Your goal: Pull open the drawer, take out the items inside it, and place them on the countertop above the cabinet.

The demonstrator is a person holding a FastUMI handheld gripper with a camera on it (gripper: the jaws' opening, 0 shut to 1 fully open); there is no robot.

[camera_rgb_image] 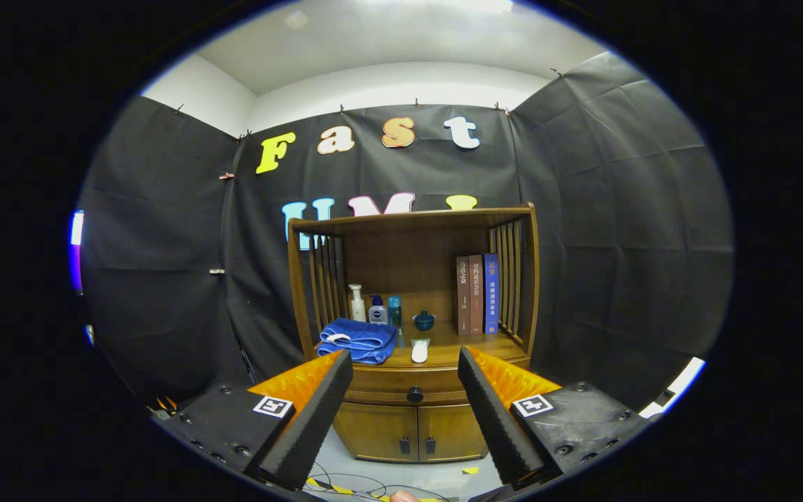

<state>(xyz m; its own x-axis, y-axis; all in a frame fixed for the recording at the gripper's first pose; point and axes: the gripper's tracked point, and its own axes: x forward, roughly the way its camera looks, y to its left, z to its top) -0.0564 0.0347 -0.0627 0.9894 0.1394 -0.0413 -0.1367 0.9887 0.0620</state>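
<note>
Nearest to me, my claw hangs with its fingers spread wide and nothing held between them. Just beyond, framed in that gap, I see the drawer closed, its dark round knob centred, above two cabinet doors. On the tabletop above it lie a folded blue towel and a small white object (I cannot tell what). Farther back stand bottles, a dark teapot and three upright books.
</note>
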